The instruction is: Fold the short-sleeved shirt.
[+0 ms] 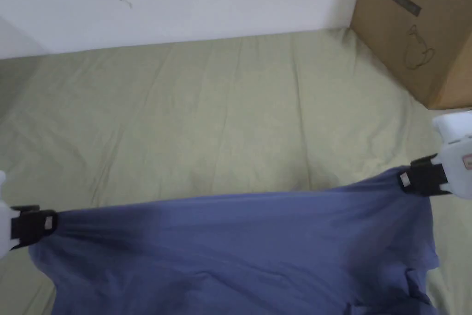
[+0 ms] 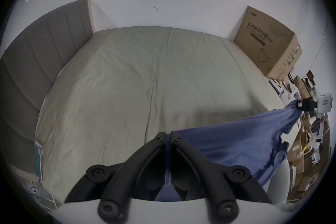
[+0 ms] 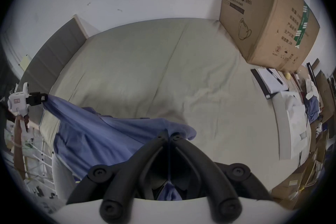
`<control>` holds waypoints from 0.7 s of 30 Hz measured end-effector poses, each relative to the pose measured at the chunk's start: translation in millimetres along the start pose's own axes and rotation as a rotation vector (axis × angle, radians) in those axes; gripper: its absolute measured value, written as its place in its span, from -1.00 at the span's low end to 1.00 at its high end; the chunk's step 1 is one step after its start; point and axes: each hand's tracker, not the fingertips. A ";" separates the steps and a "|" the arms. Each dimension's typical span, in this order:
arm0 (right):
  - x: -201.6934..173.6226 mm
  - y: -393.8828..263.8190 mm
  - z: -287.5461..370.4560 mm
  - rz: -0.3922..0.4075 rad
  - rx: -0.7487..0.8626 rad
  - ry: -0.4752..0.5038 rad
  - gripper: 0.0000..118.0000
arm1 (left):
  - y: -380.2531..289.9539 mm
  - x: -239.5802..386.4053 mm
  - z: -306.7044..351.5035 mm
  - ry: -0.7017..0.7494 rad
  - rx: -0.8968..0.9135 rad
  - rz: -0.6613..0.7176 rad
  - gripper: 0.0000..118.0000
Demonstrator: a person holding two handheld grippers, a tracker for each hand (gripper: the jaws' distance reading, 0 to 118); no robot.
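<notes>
Far left, a grey padded headboard [image 2: 36,57] against the white wall. At the near left edge, left hand-held gripper [image 1: 46,223] clenched on one corner of the blue short-sleeved shirt [image 1: 239,246], cloth pinched between both jaws as seen in the left gripper view [image 2: 168,138]. Stretched between the two grips, the shirt's top edge pulled nearly taut above the near part of the bed [image 1: 207,108], the rest hanging down toward the person and off the near edge. Pale green sheet beyond, bare and lightly creased. At the near right, right hand-held gripper [image 1: 408,180] likewise clamped on the opposite corner, fabric bunched between its jaws [image 3: 169,135]. Far right, a cardboard box [image 1: 415,30] standing on the bed against the wall.

Likely step: spreading the shirt flat on the bed ahead of the first fold. To do it well: keep both grips closed and level, hold the edge tight but not strained, carry it away over the sheet, then lower slowly so the body lands smooth. Worth staying left of the box, and checking the sleeves lie flat, not tucked under.
</notes>
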 end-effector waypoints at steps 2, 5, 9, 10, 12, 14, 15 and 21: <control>-4.2 -33.8 8.1 0.008 -0.025 0.022 -1.00 | -34.4 -4.0 11.8 0.017 -0.013 0.018 -0.96; -10.2 -88.2 -2.4 0.002 -0.104 0.037 -1.00 | -92.3 -9.7 14.6 0.027 -0.081 0.051 -0.96; -17.7 -154.7 -35.7 -0.048 -0.244 0.033 -0.99 | -163.2 -13.0 -0.4 0.048 -0.209 0.125 -0.96; -19.0 -166.7 -40.2 -0.031 -0.254 0.032 -0.99 | -176.2 -13.2 -1.9 0.054 -0.207 0.138 -0.96; -15.3 -185.5 -48.8 -0.025 -0.244 0.014 -0.94 | -192.1 -17.6 -5.4 0.036 -0.220 0.179 -0.94; -11.9 -193.2 -51.1 -0.034 -0.234 0.035 -0.28 | -196.4 -19.7 -3.3 0.032 -0.181 0.206 -0.56; -11.2 -193.7 -48.9 -0.055 -0.222 0.056 0.14 | -194.4 -20.7 -1.9 0.026 -0.162 0.222 -0.15; -38.5 -175.3 6.3 -0.034 -0.054 0.031 0.74 | -179.6 -15.1 35.6 0.001 -0.055 0.264 0.91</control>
